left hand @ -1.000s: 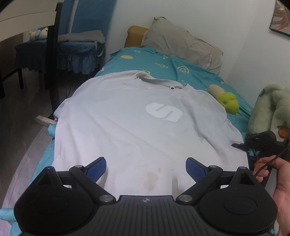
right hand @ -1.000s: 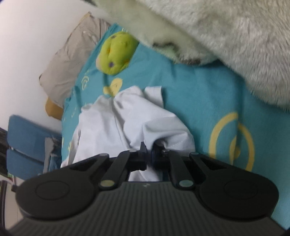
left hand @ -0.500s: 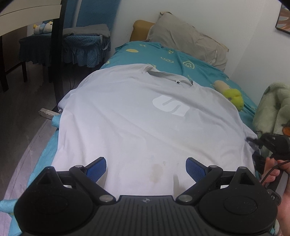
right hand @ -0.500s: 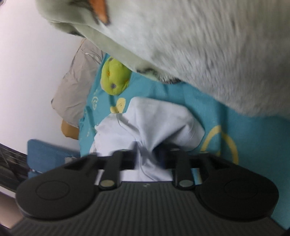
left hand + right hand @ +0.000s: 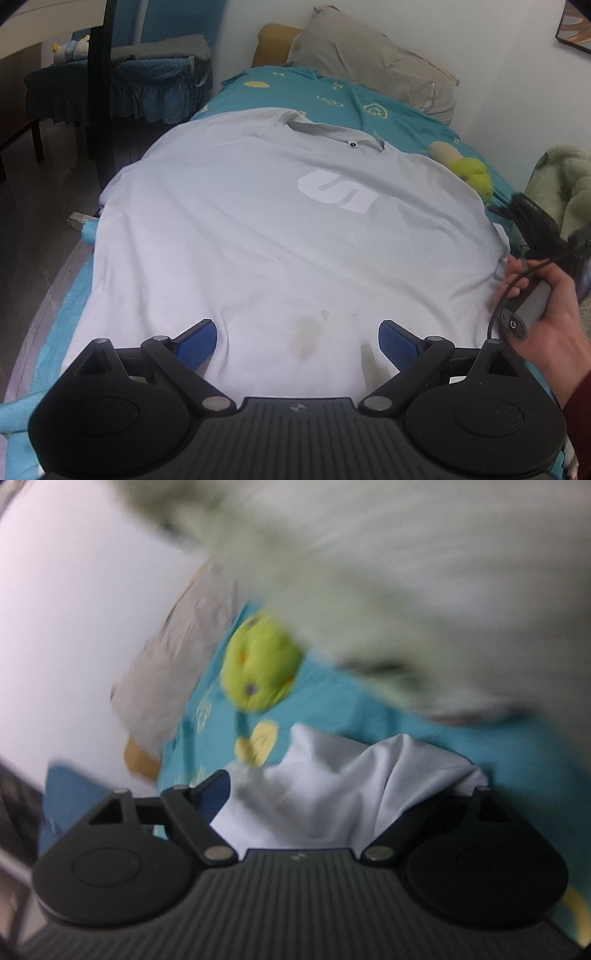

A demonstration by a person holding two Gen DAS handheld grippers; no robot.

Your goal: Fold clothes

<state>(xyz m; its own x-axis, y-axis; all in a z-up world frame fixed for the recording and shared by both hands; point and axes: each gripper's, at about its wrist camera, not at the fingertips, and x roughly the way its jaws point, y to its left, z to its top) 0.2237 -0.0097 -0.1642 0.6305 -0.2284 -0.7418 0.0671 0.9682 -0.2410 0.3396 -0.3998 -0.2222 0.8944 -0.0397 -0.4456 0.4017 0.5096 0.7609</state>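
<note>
The shirt (image 5: 280, 229) lies spread flat on the bed (image 5: 332, 96), collar toward the pillow (image 5: 373, 62) at the head. A plush toy (image 5: 471, 173) sits just beside its right shoulder, chair (image 5: 147, 81) off left.

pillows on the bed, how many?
2: a grey pillow at the head of the bed, and a tan pillow mostly hidden behind it. More may be hidden.

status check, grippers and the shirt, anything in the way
Left gripper open over the hem. Right gripper jaws opening, sleeve cloth loose between them. White t-shirt spread flat, unfolded. Green plush toy lies by the right shoulder.
</note>
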